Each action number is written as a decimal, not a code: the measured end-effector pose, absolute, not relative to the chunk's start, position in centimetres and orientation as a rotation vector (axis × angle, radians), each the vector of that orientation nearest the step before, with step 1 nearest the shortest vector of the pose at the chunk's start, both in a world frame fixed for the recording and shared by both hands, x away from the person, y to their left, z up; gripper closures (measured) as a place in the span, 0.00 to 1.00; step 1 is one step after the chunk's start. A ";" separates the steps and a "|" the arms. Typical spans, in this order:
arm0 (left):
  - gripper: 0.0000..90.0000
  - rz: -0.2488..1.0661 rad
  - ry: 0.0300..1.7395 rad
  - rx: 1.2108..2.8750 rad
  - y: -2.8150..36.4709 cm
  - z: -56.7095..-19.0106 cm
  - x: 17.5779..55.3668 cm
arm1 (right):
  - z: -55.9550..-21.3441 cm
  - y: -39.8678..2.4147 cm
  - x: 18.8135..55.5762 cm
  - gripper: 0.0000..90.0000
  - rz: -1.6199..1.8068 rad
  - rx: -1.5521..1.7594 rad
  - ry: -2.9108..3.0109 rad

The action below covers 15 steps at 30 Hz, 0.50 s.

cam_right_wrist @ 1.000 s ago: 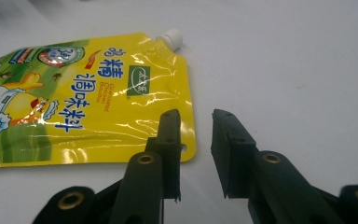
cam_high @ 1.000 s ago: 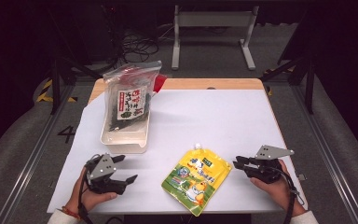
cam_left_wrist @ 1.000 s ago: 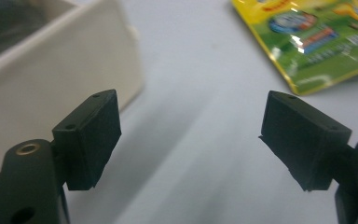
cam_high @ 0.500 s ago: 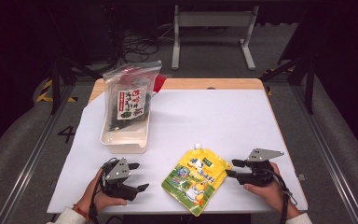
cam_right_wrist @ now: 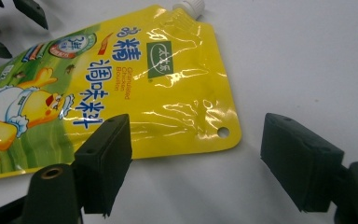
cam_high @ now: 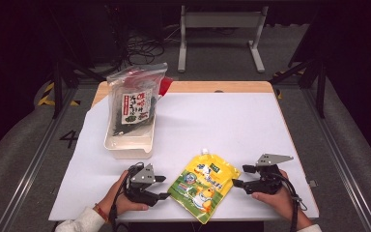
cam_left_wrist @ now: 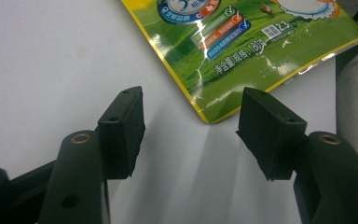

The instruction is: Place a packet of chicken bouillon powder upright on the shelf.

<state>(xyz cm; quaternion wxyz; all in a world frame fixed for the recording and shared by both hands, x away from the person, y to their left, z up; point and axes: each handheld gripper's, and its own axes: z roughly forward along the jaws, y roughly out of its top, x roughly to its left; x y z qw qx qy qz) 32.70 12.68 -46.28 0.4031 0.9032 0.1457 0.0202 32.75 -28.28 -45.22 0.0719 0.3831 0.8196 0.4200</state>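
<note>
The flat yellow and green plastic spout pouch (cam_high: 202, 187) with a cartoon duck printed on it lies near the front edge of the white table (cam_high: 232, 121), between the 2 grippers, its small white cap pointing toward the far edge.

The left gripper (cam_high: 162, 187) lies just beside the pouch's left side. Its jaws have just been closing, but they stand about half open and hold nothing; in the left gripper view the green bottom corner of the pouch (cam_left_wrist: 205, 114) sits just ahead of the gap, not inside it. The right gripper (cam_high: 240, 176) is just beside the pouch's right side. Its jaws have just been opening and are wide apart, empty; in the right gripper view the yellow corner with the punched hole (cam_right_wrist: 223, 132) lies ahead of the gap, nearer the left pad.

I judge 3 risks. The film is glossy and flat on the table, so pads may slide over it or push it away instead of catching an edge. A grip on only 1 thin corner may let the soft, filled pouch sag and slip out. A push toward the front edge may drop it off the table.

Well apart, near the far left corner, a clear bag of dark dried seaweed (cam_high: 134, 104) stands in a white rectangular plastic tray (cam_high: 128, 146).
</note>
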 end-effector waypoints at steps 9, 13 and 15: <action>0.64 0.030 0.258 2.332 11.7 -46.5 32.4 | -45.5 -27.2 32.4 0.26 1.240 1.198 2.478; 0.65 0.022 0.263 2.327 11.8 -46.5 32.5 | -45.6 -27.1 32.6 0.26 1.307 1.271 2.469; 0.65 0.024 0.264 2.334 11.7 -46.5 32.4 | -45.7 -27.1 32.7 0.26 1.327 1.293 2.464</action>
